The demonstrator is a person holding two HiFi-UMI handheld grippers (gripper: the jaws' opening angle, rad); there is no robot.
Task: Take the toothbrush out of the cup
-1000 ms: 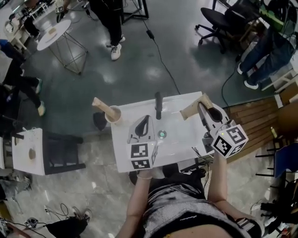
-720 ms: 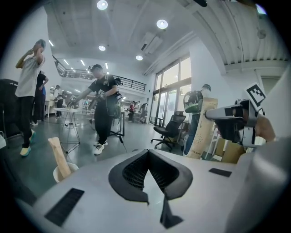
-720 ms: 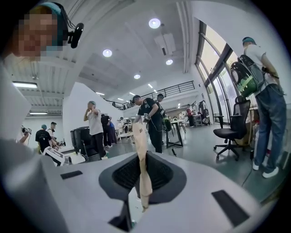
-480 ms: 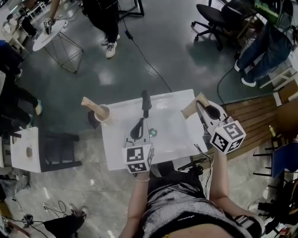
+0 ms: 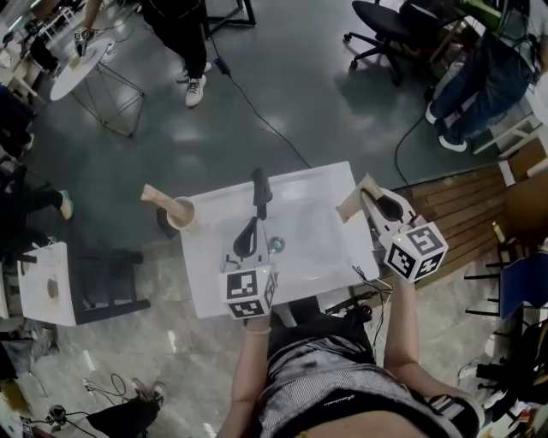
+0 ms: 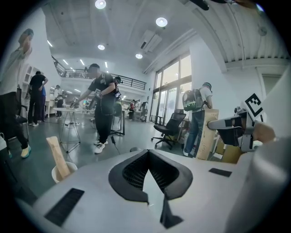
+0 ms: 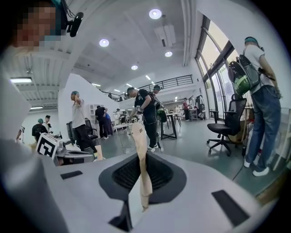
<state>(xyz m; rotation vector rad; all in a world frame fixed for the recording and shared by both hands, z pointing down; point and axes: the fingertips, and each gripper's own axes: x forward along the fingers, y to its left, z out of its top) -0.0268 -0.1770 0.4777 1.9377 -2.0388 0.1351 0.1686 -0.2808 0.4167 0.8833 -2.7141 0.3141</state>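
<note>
Holding the toothbrush [image 7: 142, 175] in the right gripper [image 7: 140, 157], with jaws closed on the flat beige stick and pads pressed to both faces. Projects past the fingertips in the right gripper view, with the top end leaning slightly toward the left of the frame. Appears right of centre in the head view, at the upper right edge of the white sink [image 5: 321, 257]. Sits well apart from the cup [image 5: 182, 212].

Locates the cup left of centre in the head view, at the left edge of the sink. Contains a second toothbrush [image 5: 157, 195], also beige, tilted toward the upper left of the frame.

Shows the left gripper [image 5: 253, 227] with jaws brought together and nothing between them. Lies over the middle of the sink, just beside the round drain [image 5: 276, 245] and below the black tap [image 5: 260, 190]. Cannot tell whether touching the sink or clear of it.

Surrounded by grey floor on the upper side. Includes a round white table [image 5: 81, 64] at upper left with people standing near it. Includes a black office chair [image 5: 381, 21] at upper right and a strip of wooden flooring [image 5: 462, 218] at the right edge.
</note>
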